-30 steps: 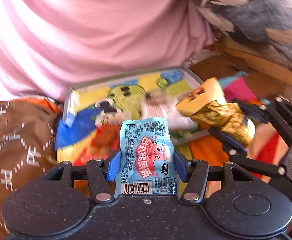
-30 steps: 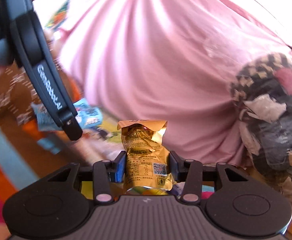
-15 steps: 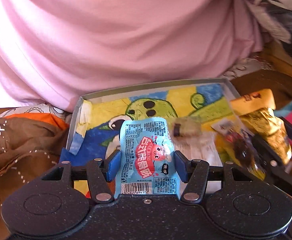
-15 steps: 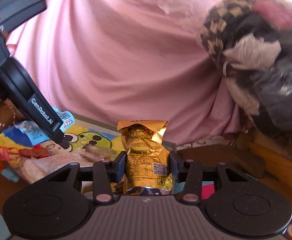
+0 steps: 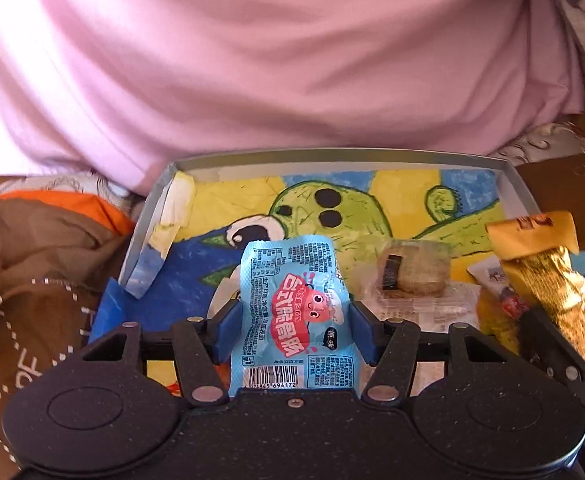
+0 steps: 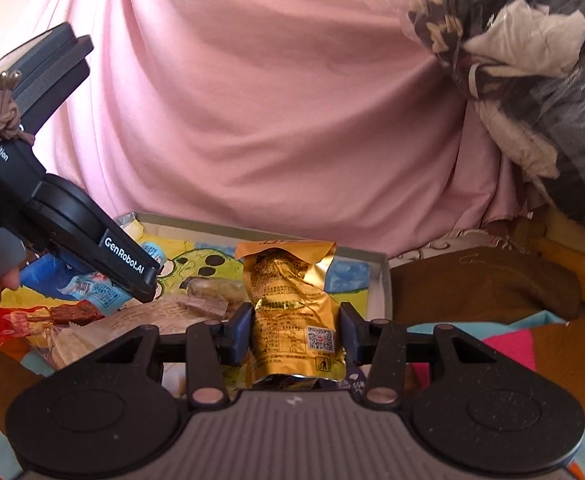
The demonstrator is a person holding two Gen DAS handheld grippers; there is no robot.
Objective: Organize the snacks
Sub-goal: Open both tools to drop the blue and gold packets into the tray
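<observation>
We have swung both grippers over the tray [image 5: 512, 184]. Left gripper [image 5: 294, 330] clamps the blue packet [image 5: 292, 320], right gripper [image 6: 294, 334] the gold packet [image 6: 292, 320]; releasing together risks them landing on the near snack pile [image 6: 104, 320].

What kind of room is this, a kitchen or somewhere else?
Probably a bedroom or living space at home, not a kitchen: pink bedding, a heap of clothes and patterned blankets surround a shallow cardboard box used for snacks.
</observation>
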